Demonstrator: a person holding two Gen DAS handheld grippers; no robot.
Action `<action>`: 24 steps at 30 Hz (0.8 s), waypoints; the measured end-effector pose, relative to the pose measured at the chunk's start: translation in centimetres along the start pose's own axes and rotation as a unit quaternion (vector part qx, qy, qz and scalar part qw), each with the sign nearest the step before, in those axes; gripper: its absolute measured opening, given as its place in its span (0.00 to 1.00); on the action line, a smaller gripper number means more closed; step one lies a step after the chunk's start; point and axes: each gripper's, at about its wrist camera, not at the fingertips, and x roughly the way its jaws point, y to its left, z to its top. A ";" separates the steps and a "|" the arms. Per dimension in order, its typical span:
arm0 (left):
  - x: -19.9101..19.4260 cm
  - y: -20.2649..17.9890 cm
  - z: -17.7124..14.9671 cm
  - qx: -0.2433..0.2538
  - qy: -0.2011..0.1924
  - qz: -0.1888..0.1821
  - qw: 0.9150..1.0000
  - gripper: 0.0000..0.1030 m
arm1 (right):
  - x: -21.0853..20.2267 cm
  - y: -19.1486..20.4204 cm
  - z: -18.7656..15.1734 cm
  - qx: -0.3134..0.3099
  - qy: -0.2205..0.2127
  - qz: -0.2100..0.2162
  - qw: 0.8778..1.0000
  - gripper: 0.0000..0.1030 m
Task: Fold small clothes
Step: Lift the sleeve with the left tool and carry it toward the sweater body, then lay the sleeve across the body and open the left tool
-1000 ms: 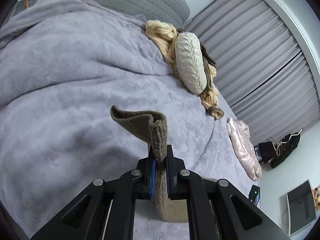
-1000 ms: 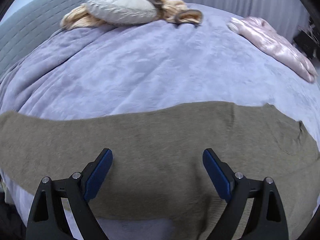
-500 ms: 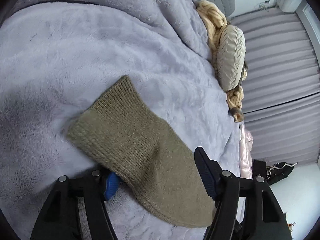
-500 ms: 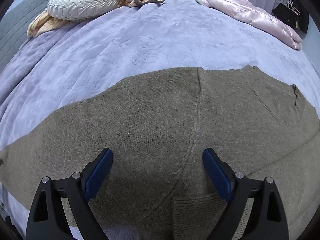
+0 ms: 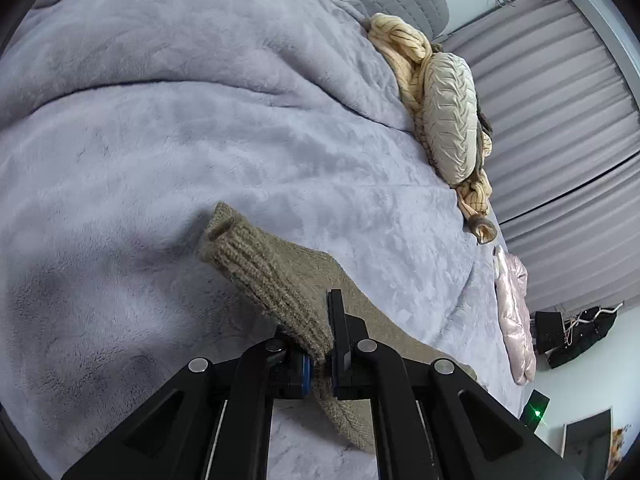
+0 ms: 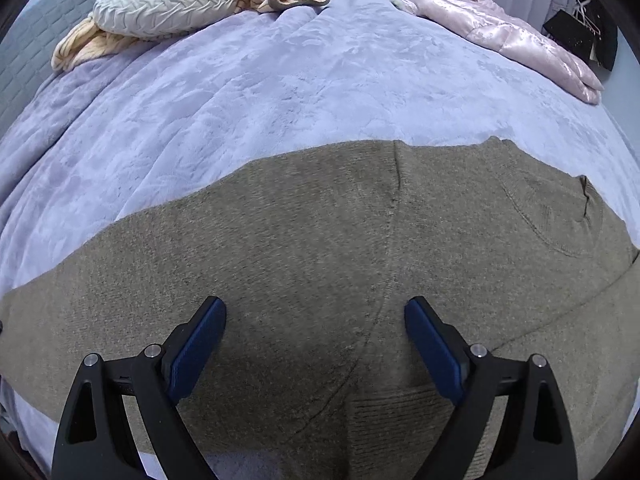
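Between the left tool's (image 5: 320, 364) fingers sits the ribbed cuff (image 5: 264, 276) of the olive knit sweater (image 5: 360, 320). The jaws have just been closing and now pinch it tight, so the tool is fully closed on the cuff. The cuff's open end sticks up and forward past the fingertips, and the rest of the sleeve trails back under the tool onto the lavender blanket (image 5: 180, 140) of the bed. Far ahead and to the right: a cream pleated cushion (image 5: 450, 116) on a tan striped knit (image 5: 400, 44), then a pink puffer jacket (image 5: 514, 320) near the bed's edge. Both are well apart from the sleeve, so nothing blocks it.

Under the right tool (image 6: 316, 344) lies the sweater body (image 6: 320, 240), spread flat on the blanket (image 6: 280, 92). Its jaws stand wide open and hold nothing, with knit showing between and below the fingers. A seam (image 6: 394, 220) runs forward from the gap between the fingers, and the neckline (image 6: 560, 216) is ahead to the right. The ribbed hem is close under the right finger.

Handling, my read: soft, light, limp and stretchy knit that sags from any 1 pinch and drags on the plush blanket. It's best gripped at ribbed edges or seams, where the fabric is thicker. The cushion (image 6: 168, 0) and jacket (image 6: 516, 36) are far ahead, clear of the fold area.
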 end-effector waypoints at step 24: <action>1.6 -22.4 -10.0 0.232 0.061 0.088 0.967 0.07 | -9.6 -15.7 -7.2 -0.047 -0.049 0.007 0.998 0.91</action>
